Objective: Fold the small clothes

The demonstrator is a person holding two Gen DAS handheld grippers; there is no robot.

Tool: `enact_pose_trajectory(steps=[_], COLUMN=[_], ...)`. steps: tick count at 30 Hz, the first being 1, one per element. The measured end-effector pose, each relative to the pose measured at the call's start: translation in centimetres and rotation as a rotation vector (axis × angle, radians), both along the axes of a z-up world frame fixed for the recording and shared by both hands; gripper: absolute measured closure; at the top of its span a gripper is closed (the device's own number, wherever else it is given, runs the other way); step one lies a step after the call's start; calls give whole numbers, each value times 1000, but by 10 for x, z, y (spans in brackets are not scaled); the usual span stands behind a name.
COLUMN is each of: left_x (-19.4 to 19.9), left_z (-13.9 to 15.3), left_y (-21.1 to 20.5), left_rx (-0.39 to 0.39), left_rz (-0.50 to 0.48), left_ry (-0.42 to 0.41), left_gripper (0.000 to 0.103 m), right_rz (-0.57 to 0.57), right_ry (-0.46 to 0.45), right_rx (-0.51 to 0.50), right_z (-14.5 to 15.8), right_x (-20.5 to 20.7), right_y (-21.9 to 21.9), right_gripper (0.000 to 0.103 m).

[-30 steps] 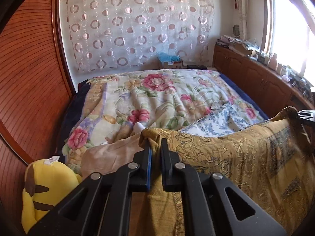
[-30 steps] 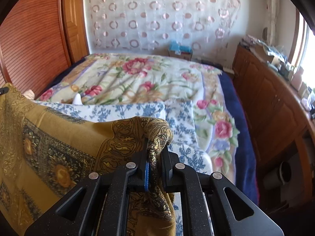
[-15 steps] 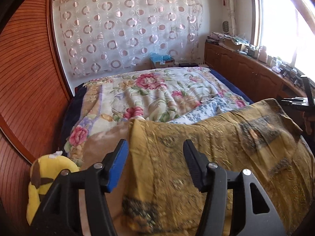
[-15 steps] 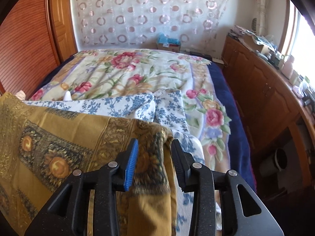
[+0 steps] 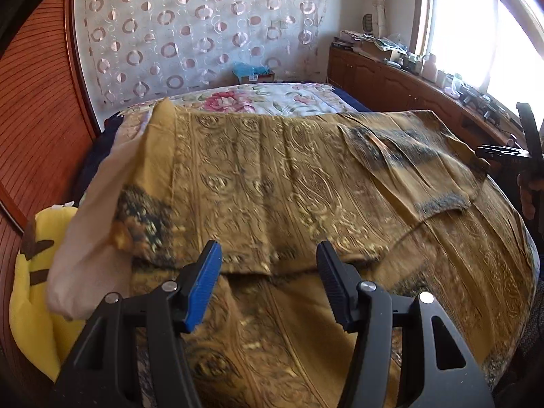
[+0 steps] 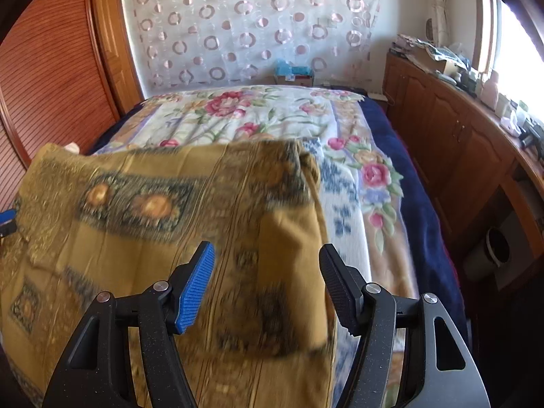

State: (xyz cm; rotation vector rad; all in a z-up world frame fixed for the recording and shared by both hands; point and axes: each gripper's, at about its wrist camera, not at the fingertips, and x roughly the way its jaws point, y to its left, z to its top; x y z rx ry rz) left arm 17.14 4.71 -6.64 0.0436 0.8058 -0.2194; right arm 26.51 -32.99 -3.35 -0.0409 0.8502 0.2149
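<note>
Mustard-gold patterned cloth [image 5: 272, 176] lies spread on the bed [image 6: 258, 115], one layer doubled over another; its folded edge runs crosswise just ahead of the left gripper [image 5: 268, 282]. Long axis of the cloth runs side to side between the two hands. Left fingers [image 5: 204, 285] stand apart with nothing pressed between them; the fold edge sits beyond and below the tips. Right gripper [image 6: 267, 278] hovers above the cloth's right end, its jaws opening, fabric under the gap but not pinched. In the right view the cloth's side edge drops near the black finger; past it lie a blue-and-white floral fabric [image 6: 343, 204] and the flowered quilt, then the navy bed border. Judgement: each hand is nearest its own end, so a second fold would call for a fresh pinch at both ends. Yellow plush toy [image 5: 30, 272] and a pale beige cloth [image 5: 88, 238] crowd the left side. Far half of the bed is free; wooden cabinets [image 6: 452, 142] bound the right.
</note>
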Motion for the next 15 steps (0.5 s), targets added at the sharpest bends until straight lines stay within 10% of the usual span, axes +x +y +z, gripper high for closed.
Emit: enact_pose_trajectory(steps=[15], left_x=[-11], left_z=[-35], left_y=[-7], left_rx=[22], left_rz=[-4], left_ry=[77], left_gripper=[46], right_rz=[-89], right_ry=[39], right_rx=[-34], right_z=[-27], right_x=[-19], right_y=[-6], right_gripper=[44])
